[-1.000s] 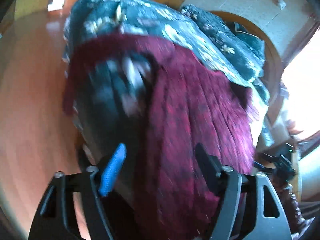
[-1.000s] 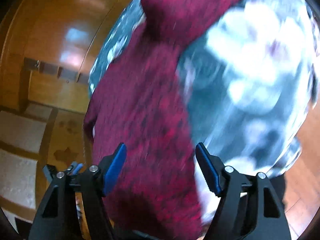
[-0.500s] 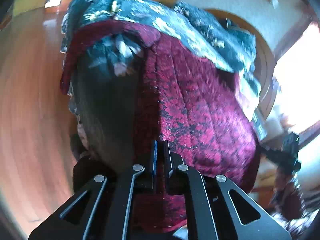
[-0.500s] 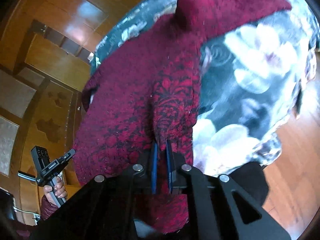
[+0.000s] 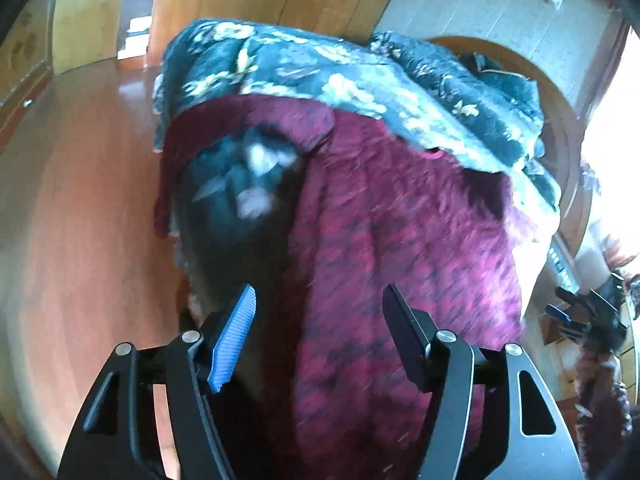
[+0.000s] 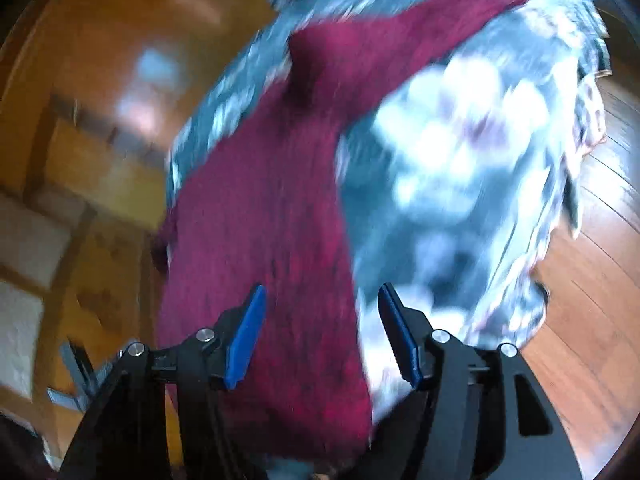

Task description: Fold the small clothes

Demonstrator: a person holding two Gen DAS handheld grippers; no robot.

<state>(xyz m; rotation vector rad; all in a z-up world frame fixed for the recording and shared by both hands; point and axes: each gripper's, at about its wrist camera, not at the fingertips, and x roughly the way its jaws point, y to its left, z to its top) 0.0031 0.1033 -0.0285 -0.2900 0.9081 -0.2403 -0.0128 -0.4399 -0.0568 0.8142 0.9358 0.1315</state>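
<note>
A dark red patterned garment (image 5: 400, 248) lies spread over a dark floral cloth (image 5: 320, 76) on a raised surface. My left gripper (image 5: 320, 312) is open, its jaws apart just over the garment's near edge, holding nothing. In the right wrist view the same red garment (image 6: 280, 208) runs up the middle with the pale floral cloth (image 6: 460, 160) to its right. My right gripper (image 6: 320, 312) is open over the garment's near edge, empty. Both views are blurred by motion.
A wooden floor (image 5: 80, 220) lies to the left and also shows in the right wrist view (image 6: 580, 320). Wooden cabinets (image 6: 80, 128) stand at left. The other gripper (image 5: 588, 316) shows at the right edge, beside a bright window.
Half a second ago both grippers were shut on the red garment's edge; now both have opened and let it go. One second ago both were open.
</note>
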